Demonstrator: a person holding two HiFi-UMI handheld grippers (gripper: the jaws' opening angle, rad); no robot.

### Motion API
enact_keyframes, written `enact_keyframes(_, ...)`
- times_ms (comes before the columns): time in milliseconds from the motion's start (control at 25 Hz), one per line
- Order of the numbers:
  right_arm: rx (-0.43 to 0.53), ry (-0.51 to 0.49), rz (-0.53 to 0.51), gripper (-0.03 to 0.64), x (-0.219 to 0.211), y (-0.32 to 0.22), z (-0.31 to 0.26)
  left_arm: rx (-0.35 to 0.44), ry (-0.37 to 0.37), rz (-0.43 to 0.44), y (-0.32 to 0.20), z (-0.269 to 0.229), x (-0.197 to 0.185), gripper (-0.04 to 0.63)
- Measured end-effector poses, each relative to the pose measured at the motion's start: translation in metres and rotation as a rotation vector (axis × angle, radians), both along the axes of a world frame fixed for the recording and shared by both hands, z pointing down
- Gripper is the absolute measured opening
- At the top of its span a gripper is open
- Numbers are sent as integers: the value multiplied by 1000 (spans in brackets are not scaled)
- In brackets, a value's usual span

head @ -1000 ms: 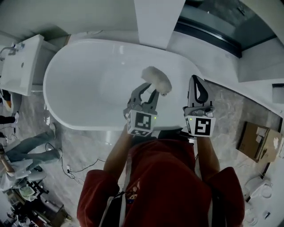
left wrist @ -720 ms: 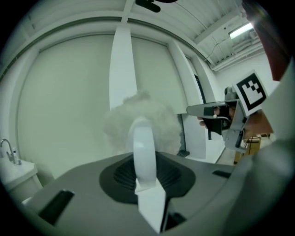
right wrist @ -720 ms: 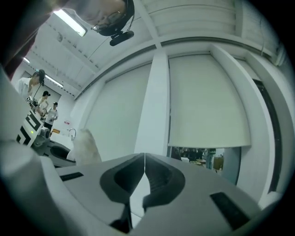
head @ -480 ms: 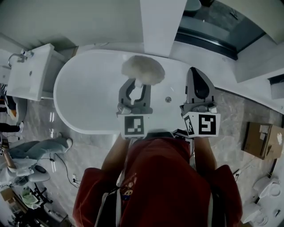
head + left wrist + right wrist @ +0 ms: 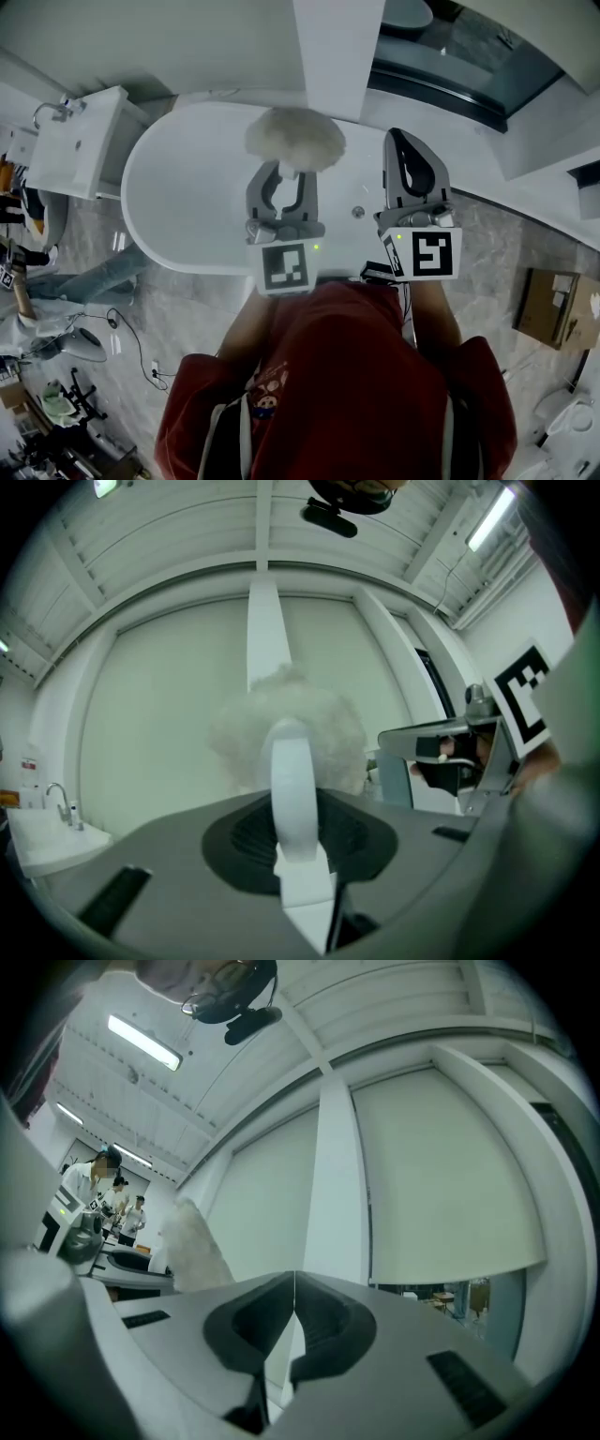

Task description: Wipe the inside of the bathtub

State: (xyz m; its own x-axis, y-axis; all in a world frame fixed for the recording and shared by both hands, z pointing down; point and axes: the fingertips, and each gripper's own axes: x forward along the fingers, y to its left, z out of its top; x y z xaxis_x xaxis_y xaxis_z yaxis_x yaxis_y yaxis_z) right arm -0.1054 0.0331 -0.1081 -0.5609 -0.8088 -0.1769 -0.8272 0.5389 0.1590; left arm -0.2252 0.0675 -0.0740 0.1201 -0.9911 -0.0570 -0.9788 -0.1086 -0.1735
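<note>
The white bathtub (image 5: 164,187) lies below me, with its drain (image 5: 357,212) near my right hand. My left gripper (image 5: 282,178) is shut on the white handle (image 5: 290,789) of a fluffy white wiping pad (image 5: 295,137). The pad is held up over the tub's far rim, and whether it touches the tub I cannot tell. In the left gripper view the pad (image 5: 286,726) stands above the jaws against the wall. My right gripper (image 5: 409,161) is shut with nothing in it, beside the left one over the tub's right part. Its jaws meet in the right gripper view (image 5: 292,1321).
A white pillar (image 5: 337,47) rises behind the tub. A washbasin (image 5: 70,145) stands at the left end and a dark glass enclosure (image 5: 469,75) at the back right. A cardboard box (image 5: 558,305) sits on the floor at right. People, cables and gear are at left (image 5: 56,281).
The left gripper has swung from pointing right to pointing straight ahead, carrying the pad left and toward the tub's far rim. The right gripper stayed shut beside it.
</note>
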Motion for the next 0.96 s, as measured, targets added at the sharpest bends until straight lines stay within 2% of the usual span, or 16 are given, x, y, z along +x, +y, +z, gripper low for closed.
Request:
enact_keyframes(200, -11, 31, 45, 12, 16, 3, 8, -39, 2, 6, 4, 4, 8, 95)
enact_keyframes(640, -29, 60, 119, 12, 52, 20, 23, -5, 1, 60, 5, 5, 44, 95)
enact_keyframes(960, -23, 52, 145, 12, 62, 24, 22, -17, 14, 86, 5, 14, 58, 95)
